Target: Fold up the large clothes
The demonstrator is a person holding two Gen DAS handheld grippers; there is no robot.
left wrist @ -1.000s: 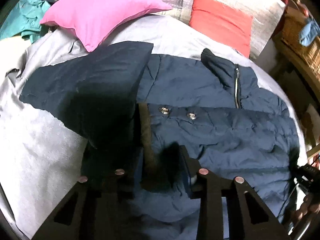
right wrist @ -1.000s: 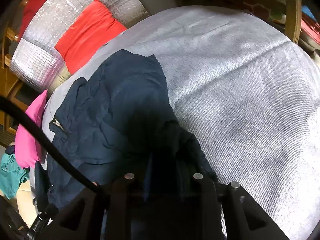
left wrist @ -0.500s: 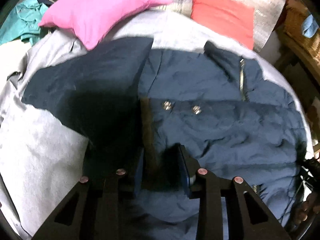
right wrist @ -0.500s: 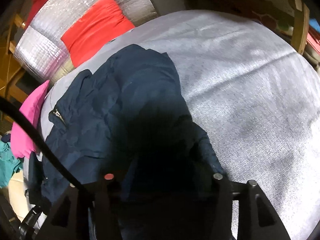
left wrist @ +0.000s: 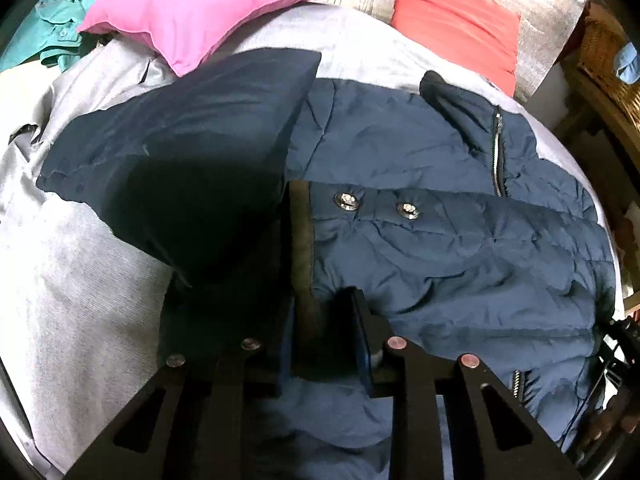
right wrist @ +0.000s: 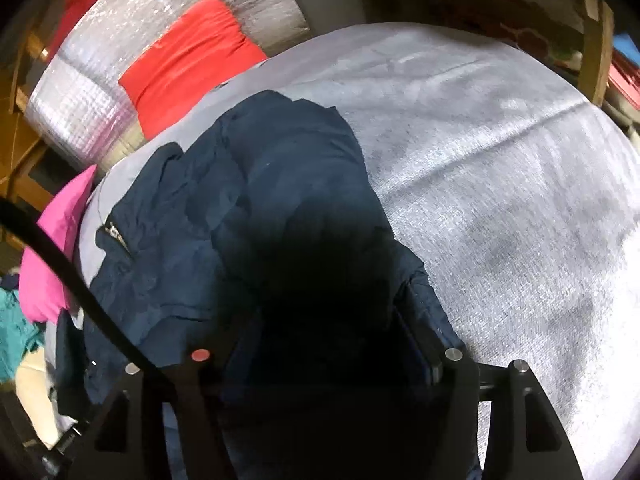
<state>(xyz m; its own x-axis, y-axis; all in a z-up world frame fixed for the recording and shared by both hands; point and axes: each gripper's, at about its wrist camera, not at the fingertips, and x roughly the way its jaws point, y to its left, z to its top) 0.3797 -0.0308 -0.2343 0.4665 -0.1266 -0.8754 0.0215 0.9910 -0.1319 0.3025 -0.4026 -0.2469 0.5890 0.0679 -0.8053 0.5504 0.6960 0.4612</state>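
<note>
1. Navy puffer jacket lies spread on the grey bed cover. The collar end and zipper point toward the red cushion. One flap or sleeve stretches out from the jacket toward the pink pillow.
2. Left gripper: jaws closed on the jacket's dark-trimmed front edge, just below the two snap buttons.
3. Right gripper: jaws set wide apart with jacket fabric bunched between them. Whether they pinch it I cannot tell; that area is in deep shadow.
4. Progress, as judged: early. The jacket seems partly gathered, with no neat fold visible. Sleeves and body remain to be folded in.
5. Hard to read: the hem nearest both cameras is hidden behind the gripper frames. In the right wrist view the jacket is a dark heap and its layers cannot be separated. A teal garment beyond the pink pillow is cut off at the frame edge.
</note>
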